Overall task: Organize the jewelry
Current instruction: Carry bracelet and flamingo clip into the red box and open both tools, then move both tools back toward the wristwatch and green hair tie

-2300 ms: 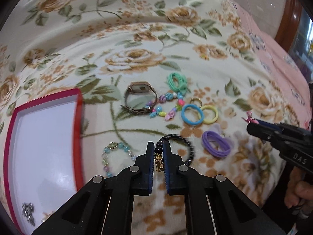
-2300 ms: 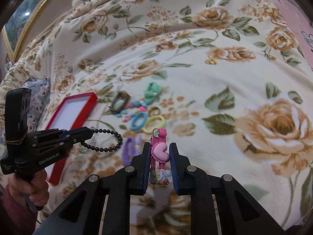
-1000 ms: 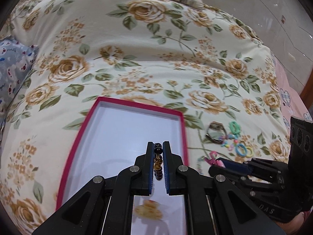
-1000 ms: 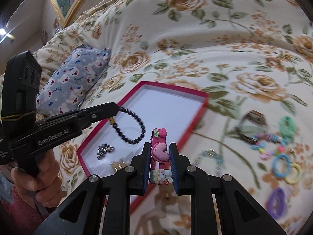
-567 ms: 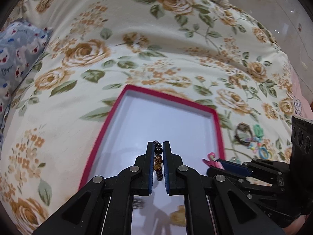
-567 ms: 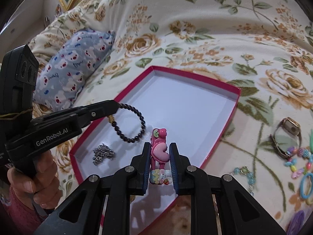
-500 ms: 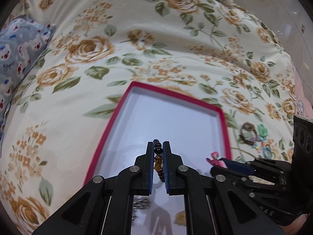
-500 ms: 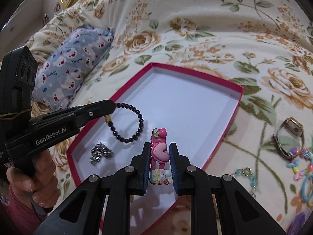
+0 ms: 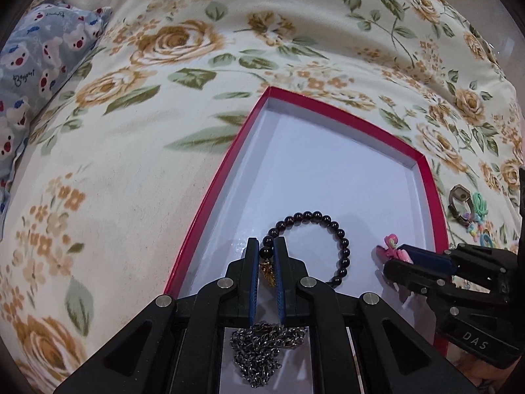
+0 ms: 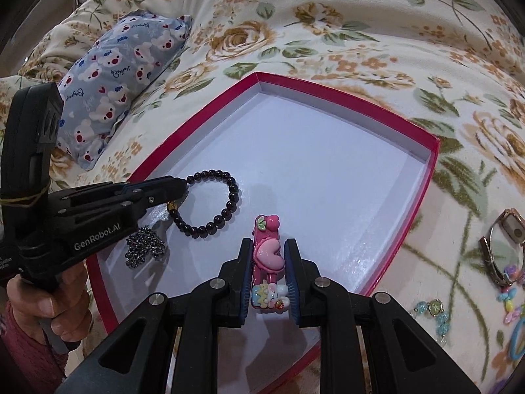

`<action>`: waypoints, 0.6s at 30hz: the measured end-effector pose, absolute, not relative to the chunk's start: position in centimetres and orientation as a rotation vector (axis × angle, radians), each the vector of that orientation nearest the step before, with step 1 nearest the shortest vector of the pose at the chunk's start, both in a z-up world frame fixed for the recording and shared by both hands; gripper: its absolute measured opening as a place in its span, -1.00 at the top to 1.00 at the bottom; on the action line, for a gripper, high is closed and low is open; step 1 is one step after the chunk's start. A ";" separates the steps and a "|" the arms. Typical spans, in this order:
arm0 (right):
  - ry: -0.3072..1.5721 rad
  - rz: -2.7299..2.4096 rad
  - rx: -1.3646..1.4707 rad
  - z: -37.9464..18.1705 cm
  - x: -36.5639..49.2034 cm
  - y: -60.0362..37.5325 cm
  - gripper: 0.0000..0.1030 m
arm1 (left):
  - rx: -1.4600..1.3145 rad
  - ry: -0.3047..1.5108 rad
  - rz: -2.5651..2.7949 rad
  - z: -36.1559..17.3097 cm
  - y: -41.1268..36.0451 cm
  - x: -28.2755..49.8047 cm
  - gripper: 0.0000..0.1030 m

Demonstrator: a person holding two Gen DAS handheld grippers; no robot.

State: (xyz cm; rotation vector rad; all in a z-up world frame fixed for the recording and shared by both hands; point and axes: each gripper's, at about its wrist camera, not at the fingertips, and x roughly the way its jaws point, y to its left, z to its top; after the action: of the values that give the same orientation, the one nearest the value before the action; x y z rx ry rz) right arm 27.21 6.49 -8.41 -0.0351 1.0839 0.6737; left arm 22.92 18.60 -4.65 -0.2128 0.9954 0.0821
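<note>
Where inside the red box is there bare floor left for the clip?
The red box is bare across its far half and right side, bordered by the far and right walls. The near-left corner is crowded: silver chain and black bead bracelet in the left gripper.

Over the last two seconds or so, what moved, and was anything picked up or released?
Both grippers travelled from the loose jewelry pile to over the red box. The left gripper kept the black bead bracelet, the right gripper the pink hair clip. Nothing was released. The silver chain stayed in the box.
</note>
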 end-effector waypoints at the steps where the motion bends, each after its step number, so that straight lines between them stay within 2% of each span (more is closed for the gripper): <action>1: 1.084 0.675 -0.036 -8.4 27.2 6.5 0.61 | -0.208 0.995 0.085 -4.7 18.6 23.0 0.85; 5: 1.081 0.681 -0.017 -8.4 27.2 6.5 0.58 | -0.192 0.995 0.097 -4.8 18.2 22.9 0.75; 7: 1.080 0.685 -0.006 -8.4 27.1 6.4 0.56 | -0.192 0.993 0.101 -4.7 18.1 22.7 0.59; 11: 1.074 0.686 0.022 -8.0 27.0 5.9 0.54 | -0.191 0.978 0.110 -4.1 18.0 22.2 0.55; 15: 1.059 0.687 0.051 -7.2 26.7 5.0 0.35 | -0.189 0.957 0.119 -3.3 17.9 21.3 0.28; 18: 1.045 0.685 0.067 -6.5 26.3 4.1 0.32 | -0.192 0.937 0.119 -2.6 17.7 20.4 0.18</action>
State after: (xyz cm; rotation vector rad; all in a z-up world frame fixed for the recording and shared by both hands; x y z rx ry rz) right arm 26.30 4.11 -6.51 0.0666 1.0453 0.6853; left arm 20.43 17.67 -2.57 -0.1917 0.9367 0.1193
